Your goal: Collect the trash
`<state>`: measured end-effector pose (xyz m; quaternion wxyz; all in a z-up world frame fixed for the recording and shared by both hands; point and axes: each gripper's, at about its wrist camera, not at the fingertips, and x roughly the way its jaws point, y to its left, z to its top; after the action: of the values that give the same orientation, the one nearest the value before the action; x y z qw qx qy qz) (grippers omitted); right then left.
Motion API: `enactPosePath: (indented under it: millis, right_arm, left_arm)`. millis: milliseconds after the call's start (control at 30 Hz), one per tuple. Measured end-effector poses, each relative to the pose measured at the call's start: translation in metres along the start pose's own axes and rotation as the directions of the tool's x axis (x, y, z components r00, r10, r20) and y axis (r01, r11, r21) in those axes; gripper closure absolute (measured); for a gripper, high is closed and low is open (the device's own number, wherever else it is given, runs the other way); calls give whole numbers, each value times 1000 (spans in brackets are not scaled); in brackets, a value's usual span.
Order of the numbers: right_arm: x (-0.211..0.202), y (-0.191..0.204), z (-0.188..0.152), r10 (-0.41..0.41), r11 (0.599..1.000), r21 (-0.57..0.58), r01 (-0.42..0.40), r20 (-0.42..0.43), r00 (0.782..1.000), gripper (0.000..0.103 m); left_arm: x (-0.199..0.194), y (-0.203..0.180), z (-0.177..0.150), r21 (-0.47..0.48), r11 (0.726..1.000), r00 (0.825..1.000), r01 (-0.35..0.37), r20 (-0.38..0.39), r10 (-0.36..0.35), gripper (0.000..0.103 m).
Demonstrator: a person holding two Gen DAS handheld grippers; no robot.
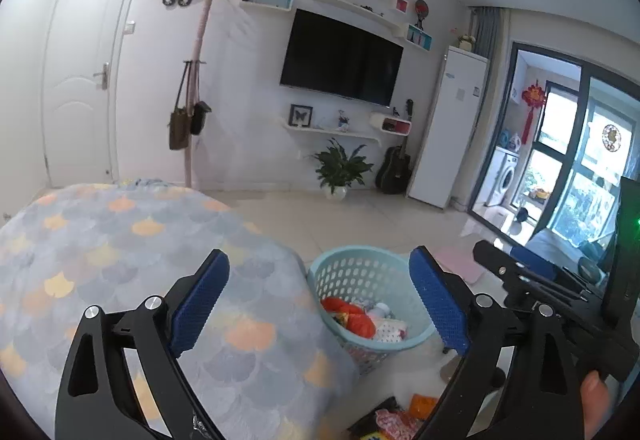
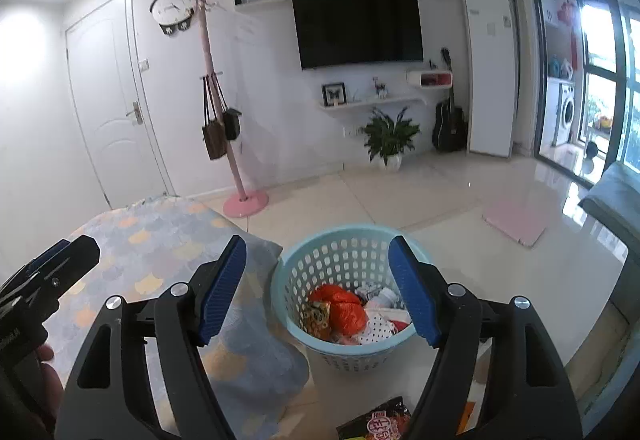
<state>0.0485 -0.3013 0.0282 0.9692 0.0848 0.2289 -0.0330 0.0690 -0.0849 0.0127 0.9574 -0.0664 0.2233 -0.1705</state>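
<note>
A light blue perforated basket stands on the floor beside the bed. It holds trash, with an orange-red wrapper on top. More wrappers lie on the floor at the bottom edge: a dark packet with red print and colourful packets. My left gripper is open and empty, above the bed edge and basket. My right gripper is open and empty, held over the basket. The right gripper also shows in the left wrist view.
A bed with a scale-patterned cover fills the left. A pink coat stand, a potted plant, a guitar and a white fridge stand by the far wall. A pink mat lies on the tiled floor.
</note>
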Motion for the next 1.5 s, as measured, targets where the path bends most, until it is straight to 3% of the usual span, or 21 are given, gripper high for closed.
enactPosePath:
  millis: [267,400,600,900,1500]
  right_arm:
    - [-15,4,-20,-26,1000,4,25,50,998,33]
    - [-15,5,-28,-7,1000,14,7,50,999,26]
    - [-18,14,-27,-40,999,-11,41,79,996,26]
    - [-20,20,-28,-61,998,-31,64,89,994,26]
    - [-21,14,-28,-81,996,-18,83,85,993,23]
  left_arm:
    - [-15,10,-14,-17,998,998,-60,14,60,14]
    - [-20,13,-16,-15,998,998,-61,9,61,14]
    - [-30,11,-16,23,994,994,-104,31,104,14]
    - [-34,14,-13,2,989,988,-146,55,146,11]
    - [-32,7,-12,24,987,986,-162,35,161,8]
